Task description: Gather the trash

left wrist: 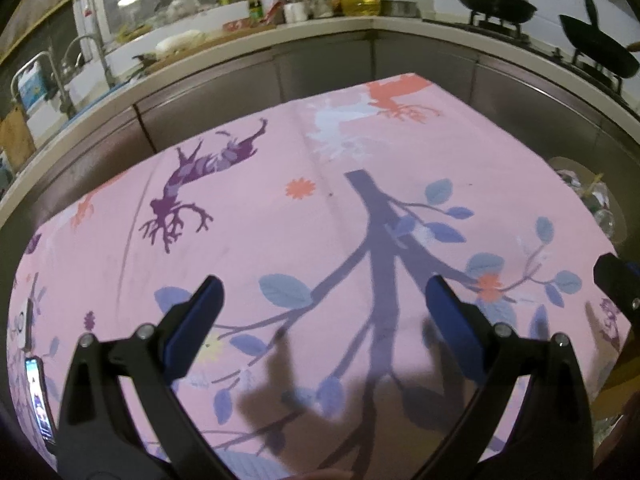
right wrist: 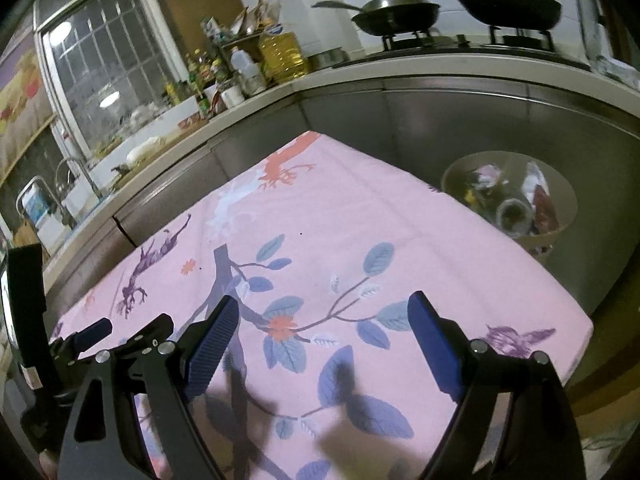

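My left gripper stands open over a table under a pink leaf-print cloth, with nothing between its blue pads. My right gripper is open too and holds nothing, above the same cloth. No loose trash shows on the cloth in either view. A round bin beyond the table's right edge holds clear bottles and wrappers; the left wrist view catches it at the right margin. The left gripper appears at the left of the right wrist view. One right finger pokes in at the right of the left wrist view.
A phone lies on the table's left edge. Steel cabinet fronts stand close behind the table. The counter above carries bottles, an oil jug and two pans on a stove. A sink tap is at far left.
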{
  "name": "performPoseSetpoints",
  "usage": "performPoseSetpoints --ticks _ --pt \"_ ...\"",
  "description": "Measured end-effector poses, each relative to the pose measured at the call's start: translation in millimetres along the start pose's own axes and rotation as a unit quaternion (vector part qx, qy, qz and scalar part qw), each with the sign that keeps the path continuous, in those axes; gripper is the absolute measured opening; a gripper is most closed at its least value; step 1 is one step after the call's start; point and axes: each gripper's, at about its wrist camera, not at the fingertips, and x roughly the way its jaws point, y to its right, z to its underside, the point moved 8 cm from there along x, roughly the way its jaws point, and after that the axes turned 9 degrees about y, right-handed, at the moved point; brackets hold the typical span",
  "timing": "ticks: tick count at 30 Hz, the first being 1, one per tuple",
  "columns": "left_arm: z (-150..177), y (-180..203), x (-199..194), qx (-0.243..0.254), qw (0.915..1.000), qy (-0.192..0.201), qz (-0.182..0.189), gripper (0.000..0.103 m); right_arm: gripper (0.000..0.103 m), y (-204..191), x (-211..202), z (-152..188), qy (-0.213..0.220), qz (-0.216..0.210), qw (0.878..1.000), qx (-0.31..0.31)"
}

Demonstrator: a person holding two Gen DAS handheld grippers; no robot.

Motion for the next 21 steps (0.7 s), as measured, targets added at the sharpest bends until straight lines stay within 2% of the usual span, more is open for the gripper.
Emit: performPoseSetpoints --ticks 12,21 --pt "12 -25 46 -0.021 0.9987 -0.037 -0.029 0.097 0.083 -31 53 7 -0.020 -0.012 0.998 -0.066" --pt "17 -28 62 -0.023 0.9979 -0.054 -0.028 0.097 0.083 -39 75 13 -0.025 -0.011 0.997 -0.076"
